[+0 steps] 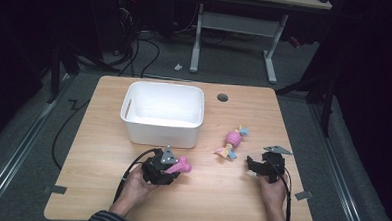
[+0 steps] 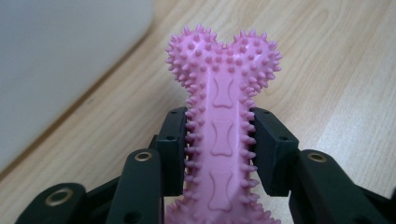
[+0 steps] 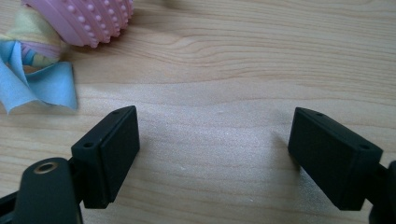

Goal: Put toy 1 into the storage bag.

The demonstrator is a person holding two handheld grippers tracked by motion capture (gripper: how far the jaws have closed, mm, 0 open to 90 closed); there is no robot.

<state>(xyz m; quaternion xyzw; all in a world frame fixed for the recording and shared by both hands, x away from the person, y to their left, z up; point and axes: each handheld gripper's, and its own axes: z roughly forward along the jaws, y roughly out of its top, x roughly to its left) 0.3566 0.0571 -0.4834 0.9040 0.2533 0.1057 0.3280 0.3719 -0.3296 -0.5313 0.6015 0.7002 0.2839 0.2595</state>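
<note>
Gripping a pink spiky bone toy (image 2: 223,135) by its narrow shaft, the left gripper (image 1: 167,168) is sitting near the front edge of the wooden table (image 1: 100,186), left of centre, its jaws closing on both sides of the shaft while the knobbed end is jutting out toward the middle. Going by size, the table is showing a pale, smooth wood grain, and the white plastic bin (image 1: 162,113) is standing toward the back edge, just beyond the held toy, with rounded corners and glossy straight walls. That toy is looking like soft rubber, light and springy, covered in short nubs that should be giving the pads good friction; the waist between the two bulbous ends seems the right place to take hold, since the ends would be squirming out. Over near the front right corner, the right gripper (image 1: 261,167) is resting with its jaws spread wide and carrying nothing. Just beside it, toward the table's middle, a pink ribbed ball toy with cloth tails (image 1: 232,140) is lying flat; its limp blue and yellow fabric ends (image 3: 44,84) would be sagging if pinched, so the firm ribbed body looks the safer grip.
</note>
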